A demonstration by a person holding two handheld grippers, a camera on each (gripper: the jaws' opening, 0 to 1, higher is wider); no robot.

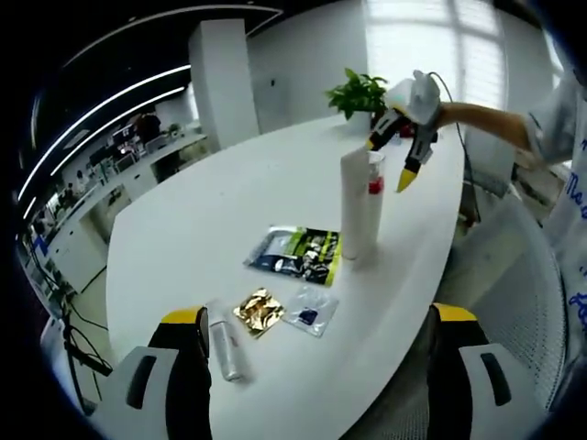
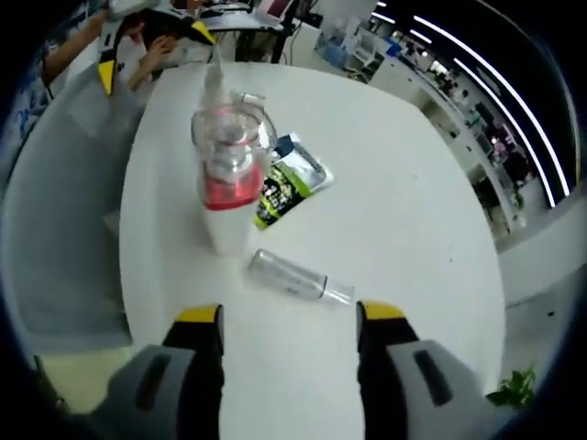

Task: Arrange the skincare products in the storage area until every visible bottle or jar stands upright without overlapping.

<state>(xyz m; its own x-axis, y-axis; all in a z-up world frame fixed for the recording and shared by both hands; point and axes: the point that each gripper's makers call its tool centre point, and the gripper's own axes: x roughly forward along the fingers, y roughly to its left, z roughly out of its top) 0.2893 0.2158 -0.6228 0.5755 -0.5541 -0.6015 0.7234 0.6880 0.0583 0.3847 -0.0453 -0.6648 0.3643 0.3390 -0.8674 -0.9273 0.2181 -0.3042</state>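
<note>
Already two tall bottles (image 1: 359,206) stand up on the desk (image 1: 229,211). One small clear bottle (image 2: 298,275) lies flat at 12 o'clock from the right hand-held gripper (image 2: 289,323), open wide and empty. Left hand-held gripper (image 1: 316,325) is wide too.

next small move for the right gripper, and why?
Probably lower the right gripper onto the clear bottle lying on its side on the white table just ahead of its open jaws, and close on it. The tall pump bottle already stands upright, so the lying bottle looks like the nearest thing left to right.
</note>
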